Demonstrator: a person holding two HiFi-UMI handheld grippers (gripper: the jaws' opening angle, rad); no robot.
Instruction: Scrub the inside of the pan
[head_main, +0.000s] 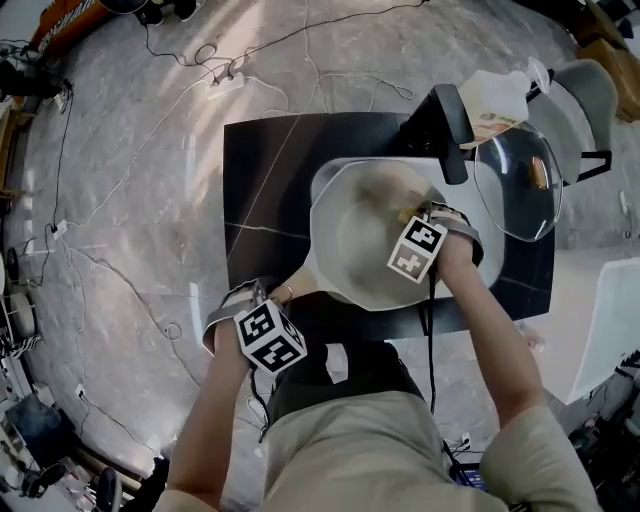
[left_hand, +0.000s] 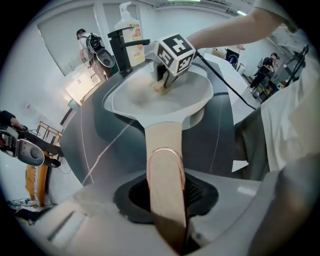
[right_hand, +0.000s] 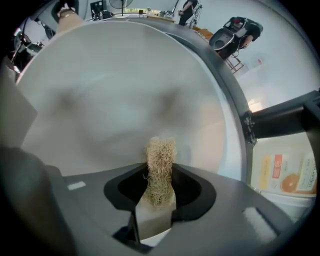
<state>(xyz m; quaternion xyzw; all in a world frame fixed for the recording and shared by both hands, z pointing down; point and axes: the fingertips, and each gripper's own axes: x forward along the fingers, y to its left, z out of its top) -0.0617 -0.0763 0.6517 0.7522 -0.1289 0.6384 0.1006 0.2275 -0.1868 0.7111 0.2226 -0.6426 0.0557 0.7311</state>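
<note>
Left gripper (left_hand: 167, 212) of mine pinches the pan's handle (left_hand: 164, 145) tight at the near side. My right gripper (right_hand: 157, 200) pinches a tan, hairy scrubber (right_hand: 160, 160). The pan (head_main: 345, 215) sits in the middle of the dark counter (head_main: 260, 180). It is big, round and creamy white inside, with a pale tan handle that has a copper ring. The scrubber is inside the pan, on its far right part. A soap bottle (right_hand: 282, 172) at the far right has an orange picture, but its words are too blurry to read.
</note>
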